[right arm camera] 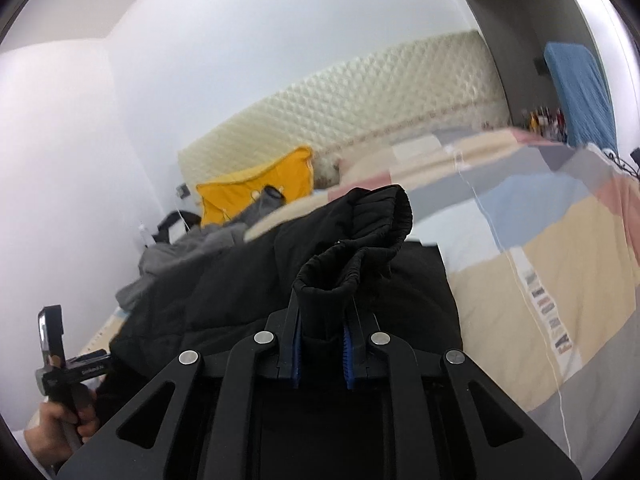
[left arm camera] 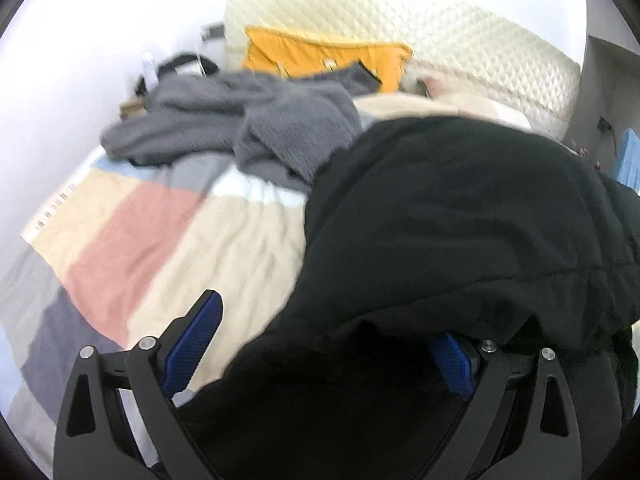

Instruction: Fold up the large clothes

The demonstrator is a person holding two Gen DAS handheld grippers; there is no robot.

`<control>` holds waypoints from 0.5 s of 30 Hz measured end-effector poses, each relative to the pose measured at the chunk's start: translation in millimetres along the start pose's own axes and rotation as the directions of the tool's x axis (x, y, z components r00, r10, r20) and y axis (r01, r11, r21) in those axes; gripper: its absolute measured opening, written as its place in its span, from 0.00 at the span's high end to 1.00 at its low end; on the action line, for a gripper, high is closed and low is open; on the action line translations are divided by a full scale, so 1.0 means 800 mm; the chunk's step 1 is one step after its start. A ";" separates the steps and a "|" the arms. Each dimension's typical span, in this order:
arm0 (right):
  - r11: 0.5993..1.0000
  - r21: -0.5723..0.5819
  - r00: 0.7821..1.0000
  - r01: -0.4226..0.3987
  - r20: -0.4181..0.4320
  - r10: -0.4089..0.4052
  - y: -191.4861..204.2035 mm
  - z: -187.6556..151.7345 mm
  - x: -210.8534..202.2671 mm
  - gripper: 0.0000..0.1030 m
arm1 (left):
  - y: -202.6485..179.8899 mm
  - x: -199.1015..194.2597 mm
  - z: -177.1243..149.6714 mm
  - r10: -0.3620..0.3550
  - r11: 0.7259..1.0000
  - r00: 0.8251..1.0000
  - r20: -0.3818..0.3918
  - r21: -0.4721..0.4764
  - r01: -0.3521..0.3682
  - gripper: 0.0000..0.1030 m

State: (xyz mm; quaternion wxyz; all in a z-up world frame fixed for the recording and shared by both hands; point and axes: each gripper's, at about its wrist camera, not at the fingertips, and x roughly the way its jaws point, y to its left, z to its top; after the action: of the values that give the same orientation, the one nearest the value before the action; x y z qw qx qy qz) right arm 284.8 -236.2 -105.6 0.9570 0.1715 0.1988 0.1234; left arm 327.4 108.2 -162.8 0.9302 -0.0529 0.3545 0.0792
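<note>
The right gripper (right arm camera: 322, 354) is closed tight on a bunched cuff (right arm camera: 352, 256) of the black jacket (right arm camera: 248, 280), the elastic-ribbed opening standing up just past the blue pads (right arm camera: 347, 354) that pinch the fabric between them. The left gripper (left arm camera: 320, 344) stands wide open: its left blue pad (left arm camera: 192, 344) is bare over the bedspread, while the other pad is partly under a fold of the same black jacket (left arm camera: 460, 220), which drapes across it without being pinched. The jacket lies heaped on the bed, spread over the patchwork bedspread (left arm camera: 160, 240) of cream, pink, pale blue and grey blocks. Just beyond the jacket, toward the head of the bed, lies a rumpled grey fleece garment (left arm camera: 248, 120), touching the jacket's edge. Behind that, a yellow pillow (left arm camera: 320, 56) leans against the quilted cream headboard (left arm camera: 460, 40). In the right wrist view, the person's left hand (right arm camera: 60, 428) grips the handle of the other tool at the lower left, beside the jacket. A blue cloth (right arm camera: 580, 92) hangs at the far right, well apart from the bed's clothes.
</note>
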 end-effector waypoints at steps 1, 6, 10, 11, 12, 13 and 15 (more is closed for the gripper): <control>1.000 0.005 1.000 -0.010 0.013 0.009 0.000 0.002 -0.004 0.87 | -0.001 -0.010 0.002 0.007 1.000 0.999 0.032 -0.007 -0.007 0.06; 1.000 -0.009 1.000 -0.010 0.020 0.010 0.001 0.005 -0.009 0.88 | 0.008 -0.024 0.012 0.029 0.999 0.997 0.068 -0.042 -0.026 0.06; 0.999 -0.023 1.000 0.027 -0.011 -0.027 -0.001 -0.002 0.002 0.88 | 0.016 -0.021 0.010 0.080 0.996 0.993 0.089 -0.053 -0.076 0.06; 0.999 -0.030 0.999 0.043 -0.031 -0.044 -0.002 -0.004 0.008 0.88 | 0.014 -0.021 0.009 0.119 0.992 0.988 0.099 -0.047 -0.115 0.05; 0.997 -0.031 0.996 0.065 -0.051 -0.067 -0.005 -0.007 0.014 0.88 | 0.011 -0.021 0.007 0.142 0.990 0.984 0.107 -0.036 -0.139 0.05; 0.997 -0.028 0.995 0.077 -0.061 -0.078 -0.008 -0.010 0.019 0.88 | 0.009 -0.022 0.005 0.154 0.988 0.982 0.112 -0.027 -0.152 0.05; 0.994 -0.026 0.991 0.104 -0.084 -0.106 -0.016 -0.015 0.027 0.88 | 0.005 -0.020 0.002 0.158 0.987 0.982 0.107 -0.009 -0.158 0.05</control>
State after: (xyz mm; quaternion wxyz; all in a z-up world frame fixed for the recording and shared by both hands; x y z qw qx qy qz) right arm 301.2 -238.0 -128.6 0.9546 0.1450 0.2467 0.0821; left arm 316.1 110.4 -151.3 0.9386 -0.0207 0.3072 0.1557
